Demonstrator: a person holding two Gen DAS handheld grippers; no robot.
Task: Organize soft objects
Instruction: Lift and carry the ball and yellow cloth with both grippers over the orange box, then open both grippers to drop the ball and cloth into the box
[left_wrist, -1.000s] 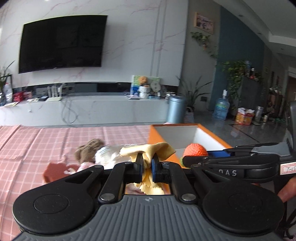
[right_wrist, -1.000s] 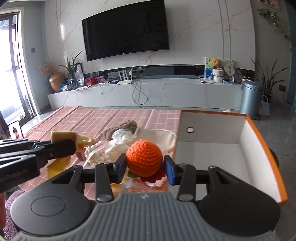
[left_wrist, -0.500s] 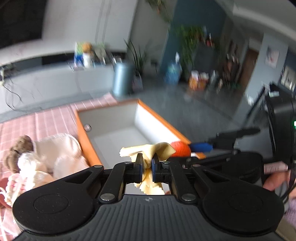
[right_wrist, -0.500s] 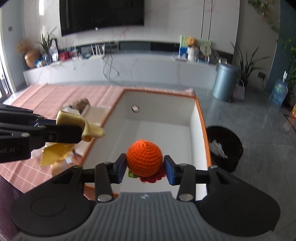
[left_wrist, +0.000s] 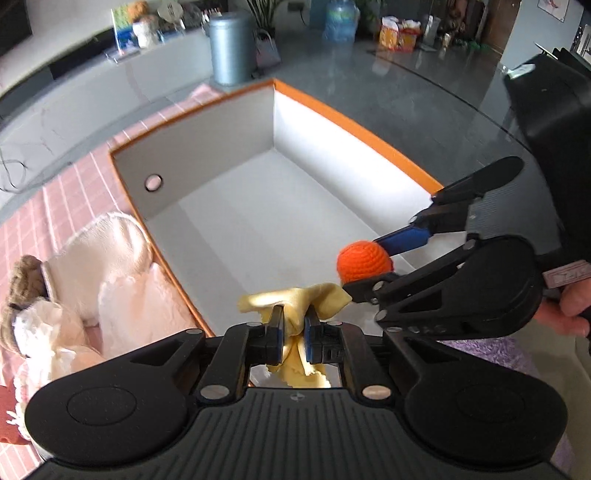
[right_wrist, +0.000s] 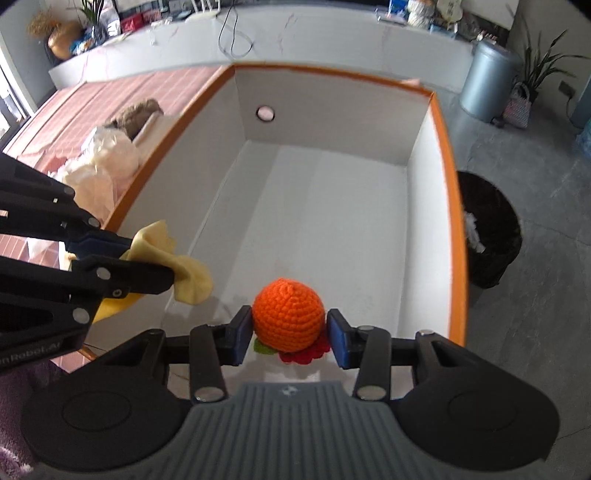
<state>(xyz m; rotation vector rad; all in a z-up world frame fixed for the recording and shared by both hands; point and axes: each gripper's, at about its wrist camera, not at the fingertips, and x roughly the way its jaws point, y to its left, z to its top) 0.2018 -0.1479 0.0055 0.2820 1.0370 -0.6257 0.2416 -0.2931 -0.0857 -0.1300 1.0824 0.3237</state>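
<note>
My left gripper (left_wrist: 294, 334) is shut on a yellow cloth (left_wrist: 295, 301) and holds it over the near left part of the orange-rimmed white box (left_wrist: 354, 127). My right gripper (right_wrist: 289, 334) is shut on an orange crocheted ball (right_wrist: 288, 314) with red and green crochet beneath, held above the near end of the box (right_wrist: 448, 177). The box floor is bare. In the right wrist view the left gripper (right_wrist: 147, 266) and the yellow cloth (right_wrist: 184, 271) sit at the left. In the left wrist view the ball (left_wrist: 364, 260) shows at the right.
A doll with brown hair (left_wrist: 24, 275) and pale pink clothes (left_wrist: 110, 266) lies on the pink checked tablecloth (left_wrist: 55, 192) left of the box. A black bin (right_wrist: 491, 229) stands on the floor to the right. A grey trash can (left_wrist: 231, 48) stands farther back.
Both grippers have tilted downward and moved over the box, carrying the yellow cloth and the orange ball. The view now looks into the box from above.
</note>
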